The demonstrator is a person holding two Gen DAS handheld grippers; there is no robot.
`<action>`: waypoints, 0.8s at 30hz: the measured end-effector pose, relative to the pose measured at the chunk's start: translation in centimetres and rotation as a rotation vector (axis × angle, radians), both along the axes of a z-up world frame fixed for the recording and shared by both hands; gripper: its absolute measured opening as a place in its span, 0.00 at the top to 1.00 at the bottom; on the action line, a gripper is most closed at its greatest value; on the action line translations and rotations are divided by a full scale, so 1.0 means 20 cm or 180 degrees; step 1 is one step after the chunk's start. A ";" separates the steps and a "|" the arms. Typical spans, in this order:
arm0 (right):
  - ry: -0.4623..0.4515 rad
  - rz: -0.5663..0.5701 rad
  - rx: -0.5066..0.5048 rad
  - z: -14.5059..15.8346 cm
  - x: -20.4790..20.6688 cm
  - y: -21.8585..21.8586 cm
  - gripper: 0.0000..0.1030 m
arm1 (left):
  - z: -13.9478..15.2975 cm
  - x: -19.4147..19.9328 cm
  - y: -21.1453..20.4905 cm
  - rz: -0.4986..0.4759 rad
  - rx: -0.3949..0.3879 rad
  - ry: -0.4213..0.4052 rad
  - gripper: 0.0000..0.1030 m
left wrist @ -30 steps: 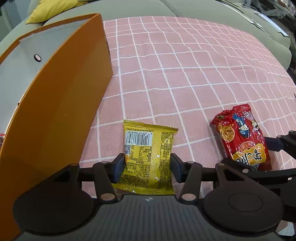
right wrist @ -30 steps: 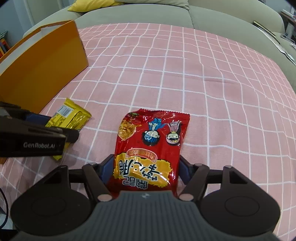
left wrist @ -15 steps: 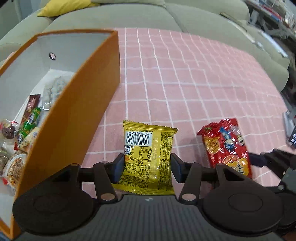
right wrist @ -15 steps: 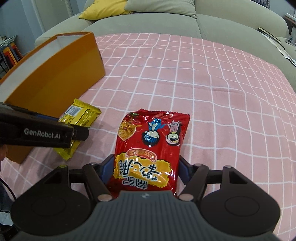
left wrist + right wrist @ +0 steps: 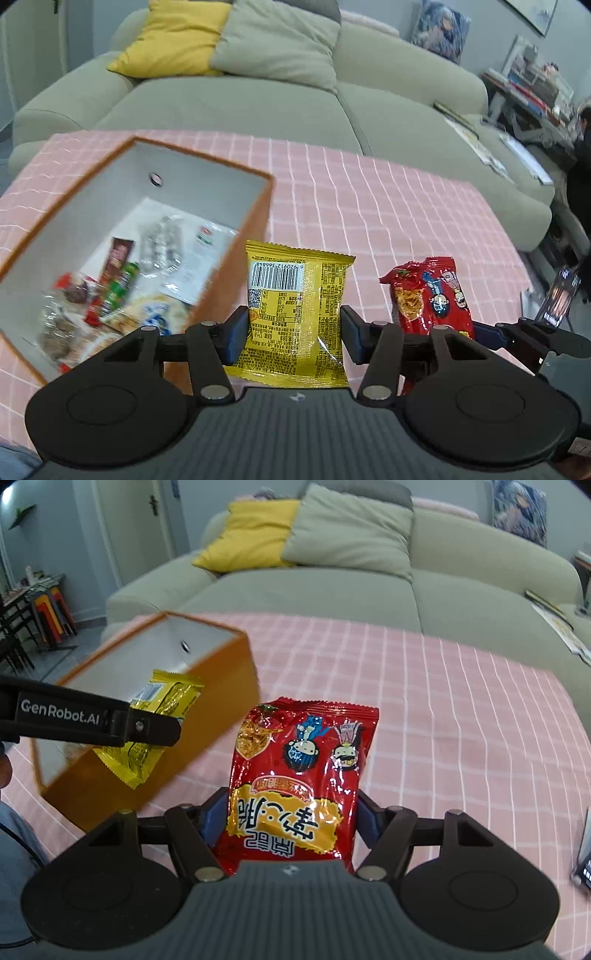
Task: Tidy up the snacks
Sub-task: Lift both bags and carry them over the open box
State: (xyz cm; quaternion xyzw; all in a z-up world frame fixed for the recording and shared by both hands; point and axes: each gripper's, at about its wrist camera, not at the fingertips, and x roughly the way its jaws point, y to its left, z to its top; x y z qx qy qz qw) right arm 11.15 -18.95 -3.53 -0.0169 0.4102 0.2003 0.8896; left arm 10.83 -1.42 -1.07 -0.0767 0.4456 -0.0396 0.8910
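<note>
Both packets lifted since before, left tool (image 5: 293, 334) clamping yellow packet (image 5: 295, 314) beside box rim (image 5: 255, 236), right tool (image 5: 290, 821) gripping red packet (image 5: 299, 775)

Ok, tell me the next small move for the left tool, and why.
Probably carry the left tool a little further left, over the open orange box, then release. It is shut on the yellow packet, which hangs beside the box's near wall rather than above the snacks inside. The right tool holds the red packet and can follow.

glossy crinkled foil: yellow packet (image 5: 295, 314), red packet (image 5: 301, 775); matt cardboard box (image 5: 221, 701); woven checked cloth (image 5: 443, 701).
</note>
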 end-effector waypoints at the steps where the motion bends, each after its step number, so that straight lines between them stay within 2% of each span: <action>1: -0.0031 0.0028 0.0033 0.04 0.00 0.01 0.35 | 0.02 -0.01 0.03 0.0036 0.0002 -0.0030 0.43; 7: -0.0239 0.0312 0.0032 0.22 0.01 0.15 0.35 | 0.14 0.01 0.24 0.0198 0.0055 -0.0158 0.42; 14: -0.0488 0.0803 -0.0073 0.36 0.11 0.45 0.35 | 0.21 0.07 0.48 0.0385 0.0237 -0.0205 0.42; 19: -0.0628 0.1140 -0.0121 0.37 0.27 0.66 0.35 | 0.20 0.15 0.60 0.0424 0.0339 -0.0173 0.42; 24: -0.0548 0.1395 -0.0128 0.34 0.42 0.86 0.35 | 0.13 0.24 0.68 0.0352 0.0397 -0.0049 0.42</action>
